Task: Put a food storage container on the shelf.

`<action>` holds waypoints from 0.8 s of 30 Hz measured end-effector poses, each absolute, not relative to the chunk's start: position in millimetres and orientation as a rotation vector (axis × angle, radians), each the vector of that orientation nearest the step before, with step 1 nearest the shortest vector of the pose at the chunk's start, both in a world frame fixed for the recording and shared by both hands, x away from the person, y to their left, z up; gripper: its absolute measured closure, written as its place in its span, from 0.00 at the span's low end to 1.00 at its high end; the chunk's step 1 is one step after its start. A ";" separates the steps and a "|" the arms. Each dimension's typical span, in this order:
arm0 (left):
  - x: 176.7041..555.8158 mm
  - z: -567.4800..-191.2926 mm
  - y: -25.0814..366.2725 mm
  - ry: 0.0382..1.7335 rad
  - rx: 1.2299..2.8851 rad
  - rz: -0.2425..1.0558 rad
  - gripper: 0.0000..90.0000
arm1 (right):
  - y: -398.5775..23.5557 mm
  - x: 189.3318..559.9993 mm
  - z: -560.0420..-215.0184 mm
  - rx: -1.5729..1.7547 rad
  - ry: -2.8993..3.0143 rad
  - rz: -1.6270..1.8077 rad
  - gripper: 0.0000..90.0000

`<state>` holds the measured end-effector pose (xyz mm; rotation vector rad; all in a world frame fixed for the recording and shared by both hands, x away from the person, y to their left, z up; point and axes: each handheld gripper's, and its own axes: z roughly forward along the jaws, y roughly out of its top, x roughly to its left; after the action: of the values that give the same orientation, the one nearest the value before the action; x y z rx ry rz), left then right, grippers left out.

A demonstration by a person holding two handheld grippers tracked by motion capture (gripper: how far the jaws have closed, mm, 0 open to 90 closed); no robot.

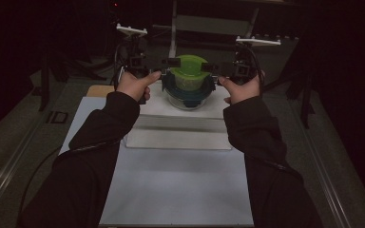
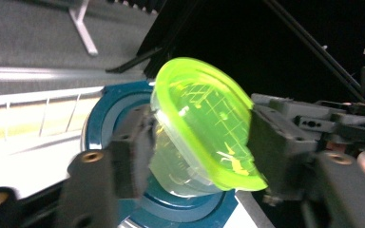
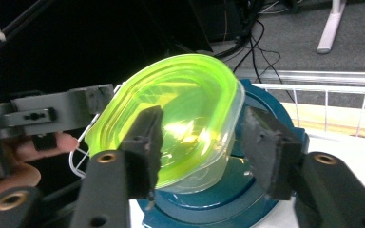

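A clear tub with a neon-green lid (image 1: pixel 188 71) (image 2: pixel 204 123) (image 3: pixel 171 118) rests tilted on top of a glass bowl with a dark teal rim (image 1: pixel 188 97) (image 2: pixel 104 114) (image 3: pixel 204 206). My left gripper (image 1: pixel 167 70) (image 2: pixel 202 154) reaches in from the left, and its jaws straddle the tub with the pads close beside it. My right gripper (image 1: pixel 212 73) (image 3: pixel 205 145) comes in from the right. One of its pads (image 3: pixel 145 142) lies over the lid's edge, while the other pad (image 3: pixel 266 147) stands off with a gap. Both are open around the tub.
The bowl stands on a raised white board (image 1: pixel 180 137), which lies on a larger white sheet (image 1: pixel 171 190). A wooden board's corner (image 1: pixel 100 90) shows behind my left hand. A white frame with metal legs (image 1: pixel 173 28) stands behind, and dark stands rise at both sides.
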<state>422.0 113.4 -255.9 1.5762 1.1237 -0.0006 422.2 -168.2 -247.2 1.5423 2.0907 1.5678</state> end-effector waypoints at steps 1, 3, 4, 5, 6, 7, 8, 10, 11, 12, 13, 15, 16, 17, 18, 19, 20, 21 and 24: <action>419.9 -255.3 115.0 1.095 1.568 -0.008 0.39 | -167.6 421.4 -246.6 1.531 2.097 1.567 0.50; 414.6 -253.6 116.9 1.060 1.566 0.006 0.32 | -166.9 419.3 -245.1 1.512 2.098 1.568 0.45; 411.9 -253.1 118.1 1.044 1.554 0.004 0.30 | -166.7 418.1 -244.3 1.500 2.094 1.570 0.41; 409.5 -252.5 118.9 1.031 1.552 0.009 0.28 | -166.6 416.8 -243.7 1.487 2.095 1.578 0.37; 406.6 -251.9 119.8 1.017 1.542 0.015 0.25 | -166.5 415.5 -243.2 1.465 2.110 1.585 0.33; 405.0 -251.9 120.3 0.998 1.543 0.015 0.19 | -166.6 413.7 -242.6 1.443 2.119 1.590 0.30; 402.9 -251.6 120.3 0.978 1.556 0.025 0.15 | -166.7 412.6 -242.1 1.439 2.116 1.594 0.29; 397.4 -250.9 119.9 0.954 1.563 0.056 0.08 | -167.1 409.3 -240.2 1.428 2.119 1.613 0.28; 395.4 -250.7 119.2 0.947 1.575 0.058 0.01 | -167.0 407.5 -239.2 1.418 2.123 1.614 0.27; 392.6 -250.8 119.1 0.942 1.574 0.066 0.01 | -166.7 405.5 -238.0 1.404 2.127 1.613 0.26; 390.1 -251.0 118.9 0.932 1.578 0.068 0.01 | -166.6 403.6 -236.9 1.394 2.126 1.617 0.26; 384.8 -251.2 118.3 0.918 1.584 0.075 0.01 | -167.2 399.9 -235.1 1.381 2.122 1.634 0.25; 382.1 -251.4 118.5 0.907 1.581 0.073 0.01 | -167.4 398.2 -234.3 1.379 2.119 1.636 0.25; 379.8 -251.5 118.4 0.902 1.583 0.072 0.00 | -167.7 396.6 -234.4 1.374 2.118 1.651 0.24; 377.0 -251.7 118.5 0.895 1.582 0.073 0.00 | -167.7 395.0 -234.5 1.372 2.124 1.659 0.24; 373.8 -252.2 118.5 0.882 1.580 0.077 0.01 | -167.4 393.4 -235.0 1.367 2.128 1.655 0.24; 370.3 -252.5 117.9 0.872 1.591 0.090 0.01 | -167.3 390.9 -235.7 1.363 2.131 1.654 0.24; 366.5 -253.2 117.5 0.861 1.599 0.099 0.01 | -167.5 388.3 -236.7 1.352 2.136 1.664 0.24; 357.3 -258.0 117.2 0.837 1.617 0.100 0.01 | -170.1 378.7 -240.4 1.327 2.135 1.684 0.23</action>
<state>357.3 117.2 -258.0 1.6174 0.8372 0.1003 378.7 -170.1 -240.4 1.3275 2.1351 1.6840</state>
